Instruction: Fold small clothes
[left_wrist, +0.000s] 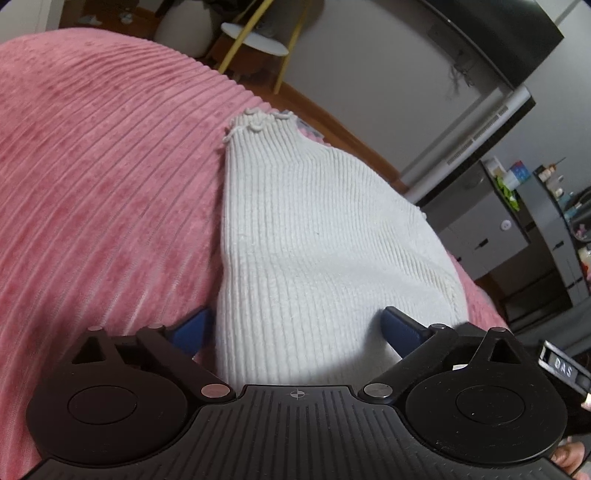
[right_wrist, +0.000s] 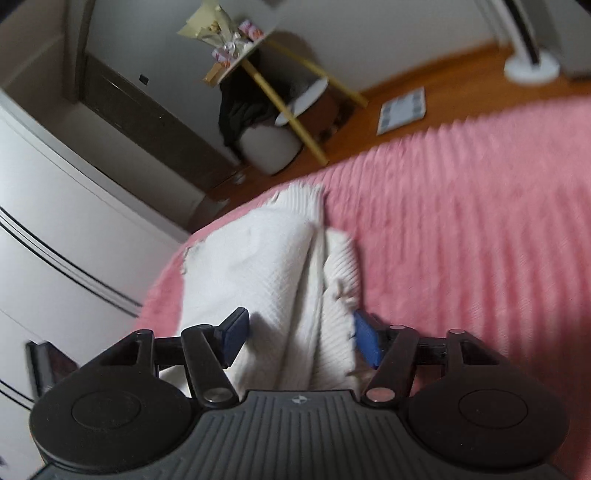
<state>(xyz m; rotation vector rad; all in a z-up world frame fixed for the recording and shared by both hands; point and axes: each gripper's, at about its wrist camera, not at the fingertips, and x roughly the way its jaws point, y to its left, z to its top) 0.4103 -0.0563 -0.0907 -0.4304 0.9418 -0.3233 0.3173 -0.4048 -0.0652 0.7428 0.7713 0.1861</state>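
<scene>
Spread wide, left gripper (left_wrist: 295, 328) straddles the white knit garment's (left_wrist: 314, 229) near end; right gripper (right_wrist: 301, 339) parted around folds, garment running lengthwise away.

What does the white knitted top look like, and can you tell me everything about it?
The white knitted top is a small, soft ribbed piece, cream-white, with a frilly curled edge at its far end. It lies on the pink ribbed bedcover, near the edge. In the right wrist view it looks folded lengthwise, one layer lapped over another, with a frayed edge. Both sets of tongs, left and right, stand open astride its near end, the cloth between their blue pads. Whether they touch it is unclear.
</scene>
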